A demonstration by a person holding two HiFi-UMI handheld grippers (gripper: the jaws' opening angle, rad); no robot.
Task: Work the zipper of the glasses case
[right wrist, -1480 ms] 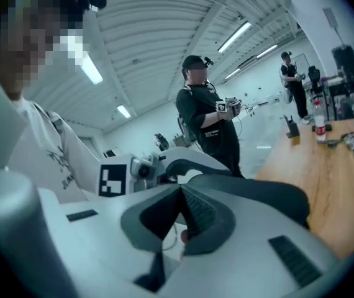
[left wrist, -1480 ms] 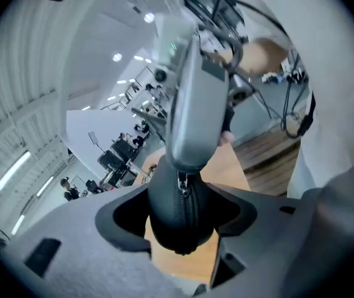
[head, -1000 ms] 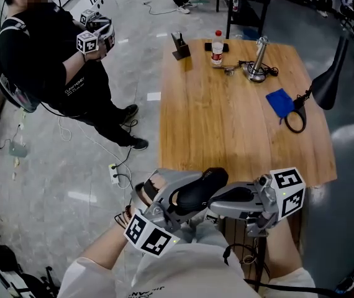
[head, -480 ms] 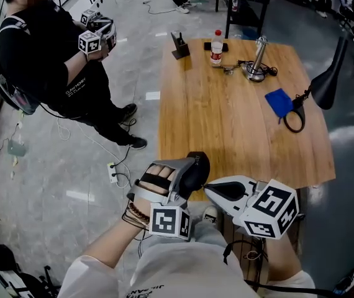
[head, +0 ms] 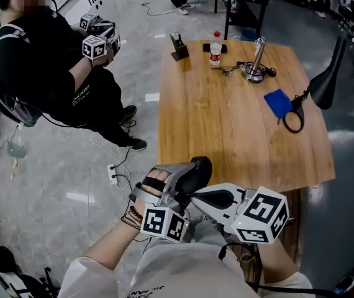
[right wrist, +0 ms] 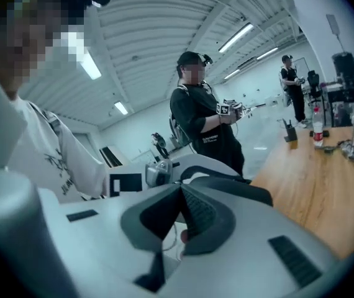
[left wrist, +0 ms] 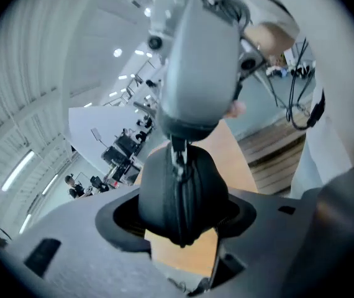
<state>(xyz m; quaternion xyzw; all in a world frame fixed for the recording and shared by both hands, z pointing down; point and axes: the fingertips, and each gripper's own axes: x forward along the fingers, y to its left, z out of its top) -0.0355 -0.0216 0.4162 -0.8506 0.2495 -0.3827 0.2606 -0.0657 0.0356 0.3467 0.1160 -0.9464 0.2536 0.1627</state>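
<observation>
Left gripper (left wrist: 183,241) clamping case (left wrist: 183,191); right gripper (right wrist: 180,194) pinching pull (left wrist: 178,154), jaws closed. Advising: pulling straight along track, bracing case against twisting.

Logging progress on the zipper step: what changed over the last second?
The case went from lying across both grippers to standing on end in the left gripper. The right gripper let go, drew off right, then came back, jaws together, to the zipper. The left hold and the things on the table stayed.
</observation>
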